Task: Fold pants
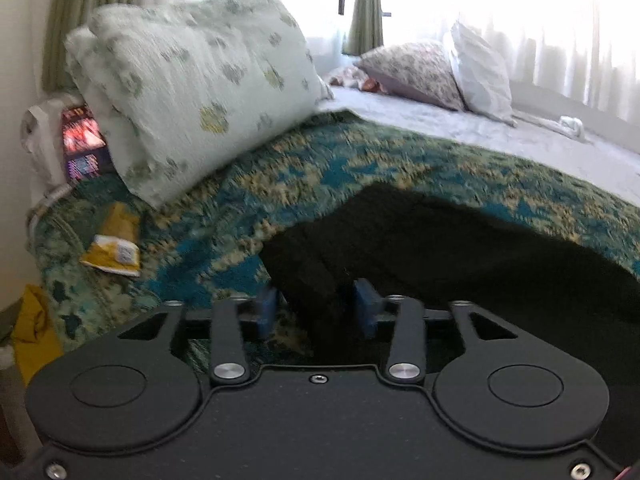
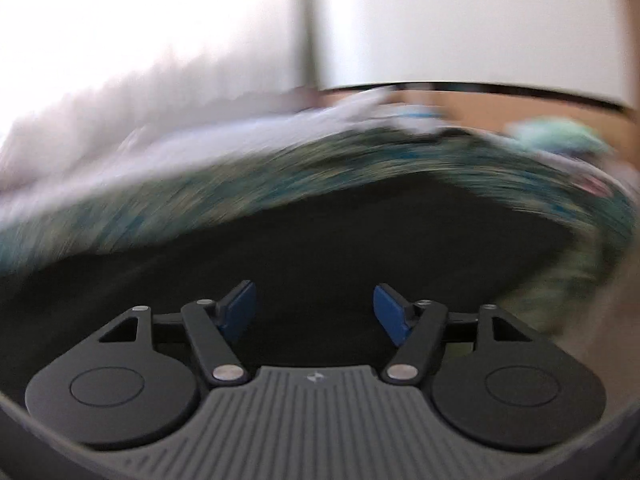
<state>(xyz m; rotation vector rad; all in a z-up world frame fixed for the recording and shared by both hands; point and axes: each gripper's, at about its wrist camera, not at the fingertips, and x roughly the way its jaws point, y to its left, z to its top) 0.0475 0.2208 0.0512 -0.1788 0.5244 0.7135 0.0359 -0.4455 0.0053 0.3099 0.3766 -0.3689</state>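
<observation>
Black pants lie on a blue, green and yellow patterned blanket on a bed. My left gripper has its blue pads around a raised fold of the pants' near left corner and holds it. In the right wrist view, which is motion-blurred, the pants fill the middle below the blanket. My right gripper is open, its blue pads wide apart just above the black fabric, holding nothing.
A large pale green pillow leans at the left on the blanket. Two more pillows sit at the far end by the bright curtained window. A yellow packet lies at the left edge. A wall and wooden floor show beyond the bed.
</observation>
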